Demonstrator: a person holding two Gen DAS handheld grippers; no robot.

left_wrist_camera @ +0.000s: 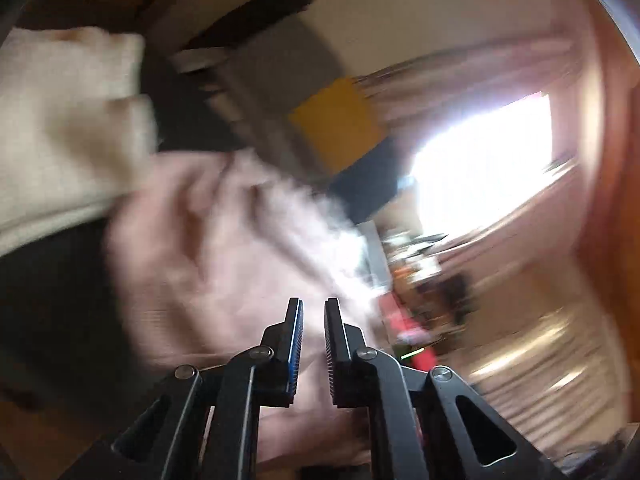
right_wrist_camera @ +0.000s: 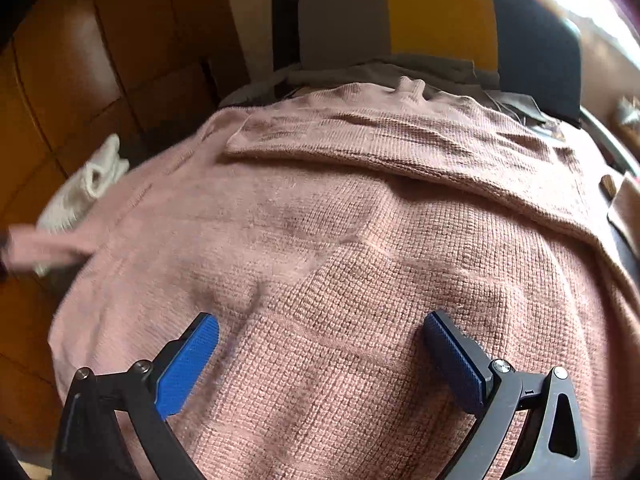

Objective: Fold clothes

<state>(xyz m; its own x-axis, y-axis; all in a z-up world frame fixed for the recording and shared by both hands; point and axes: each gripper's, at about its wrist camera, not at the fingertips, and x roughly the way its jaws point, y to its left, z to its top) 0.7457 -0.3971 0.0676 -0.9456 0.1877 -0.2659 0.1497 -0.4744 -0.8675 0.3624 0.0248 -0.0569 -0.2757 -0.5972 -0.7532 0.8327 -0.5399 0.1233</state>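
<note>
A pink knit sweater [right_wrist_camera: 340, 220] lies spread flat, with one sleeve folded across its upper part. My right gripper [right_wrist_camera: 320, 320] hovers just above the sweater's lower body, open wide, with nothing between its blue pads. At the left edge of the right wrist view the other sleeve [right_wrist_camera: 48, 248] is stretched out sideways and blurred. In the left wrist view my left gripper [left_wrist_camera: 314, 304] has its jaws almost together. Blurred pink sweater cloth [left_wrist_camera: 208, 240] fills the narrow gap and bunches under the fingers, so it looks pinched.
A cream knit garment [left_wrist_camera: 68, 120] lies left of the sweater, also visible as a cream bundle [right_wrist_camera: 88, 184]. Grey, yellow and dark cushions [right_wrist_camera: 440, 16] stand behind, over a grey cloth [right_wrist_camera: 380, 68]. Wooden cabinet doors [right_wrist_camera: 80, 60] are on the left. A bright window [left_wrist_camera: 480, 168] is to the right.
</note>
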